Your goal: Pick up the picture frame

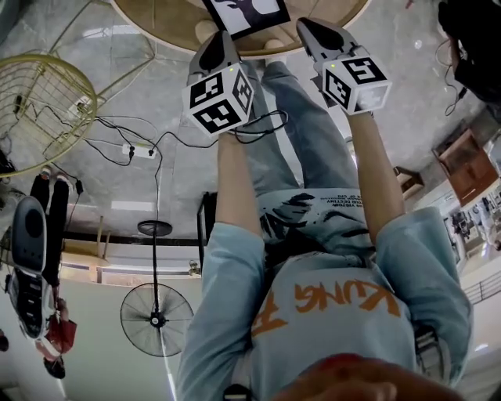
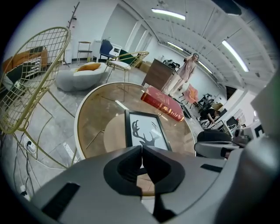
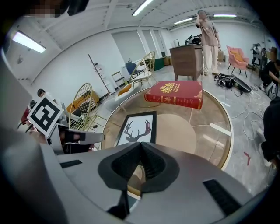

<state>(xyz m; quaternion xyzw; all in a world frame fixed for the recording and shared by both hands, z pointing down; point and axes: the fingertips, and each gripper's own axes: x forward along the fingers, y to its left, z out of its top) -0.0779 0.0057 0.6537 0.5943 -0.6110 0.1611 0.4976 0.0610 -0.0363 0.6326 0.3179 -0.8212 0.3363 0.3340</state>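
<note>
The picture frame (image 1: 246,12), black-edged with a deer-antler print, lies flat on a round glass table (image 1: 149,27) at the top of the head view. It also shows in the left gripper view (image 2: 146,131) and the right gripper view (image 3: 136,127). My left gripper (image 1: 223,39) hangs over the table's near edge, just left of the frame, jaws shut and empty (image 2: 141,148). My right gripper (image 1: 309,27) hangs just right of the frame, also shut with nothing in it (image 3: 141,146). Neither touches the frame.
A thick red book (image 3: 175,94) lies on the table beyond the frame (image 2: 162,103). A gold wire chair (image 1: 39,110) stands left of the table, with cables and a power strip (image 1: 133,149) on the floor. A person (image 3: 210,35) stands by a wooden cabinet (image 3: 188,61).
</note>
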